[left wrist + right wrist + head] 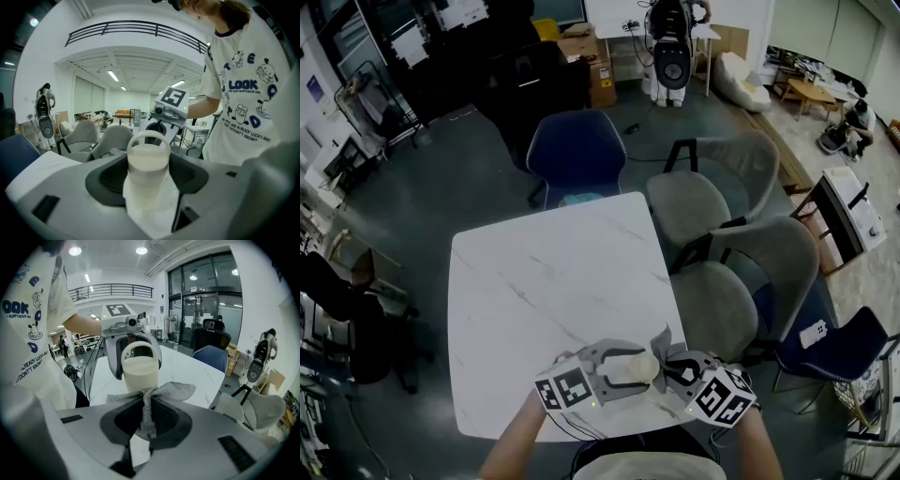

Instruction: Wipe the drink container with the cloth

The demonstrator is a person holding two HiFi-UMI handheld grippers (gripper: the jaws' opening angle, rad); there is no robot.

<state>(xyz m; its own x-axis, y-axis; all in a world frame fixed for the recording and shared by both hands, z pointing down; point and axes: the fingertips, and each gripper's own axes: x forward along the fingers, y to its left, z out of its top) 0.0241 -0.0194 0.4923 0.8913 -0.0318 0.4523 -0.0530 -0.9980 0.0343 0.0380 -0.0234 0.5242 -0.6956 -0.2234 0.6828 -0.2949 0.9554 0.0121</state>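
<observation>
The drink container point(636, 367) hangs over the near edge of the table point(553, 281). From its left, my left gripper point(617, 371) closes its fingers on it. Just right of it, my right gripper point(671, 366) pinches the cloth point(149, 401), which touches the container's side. A chair point(577, 150) stands far behind it.

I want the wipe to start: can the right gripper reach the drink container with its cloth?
Probably yes. The left gripper holds the drink container up just ahead of the right gripper, whose cloth seems to touch its lower side; nothing stands between them.
</observation>
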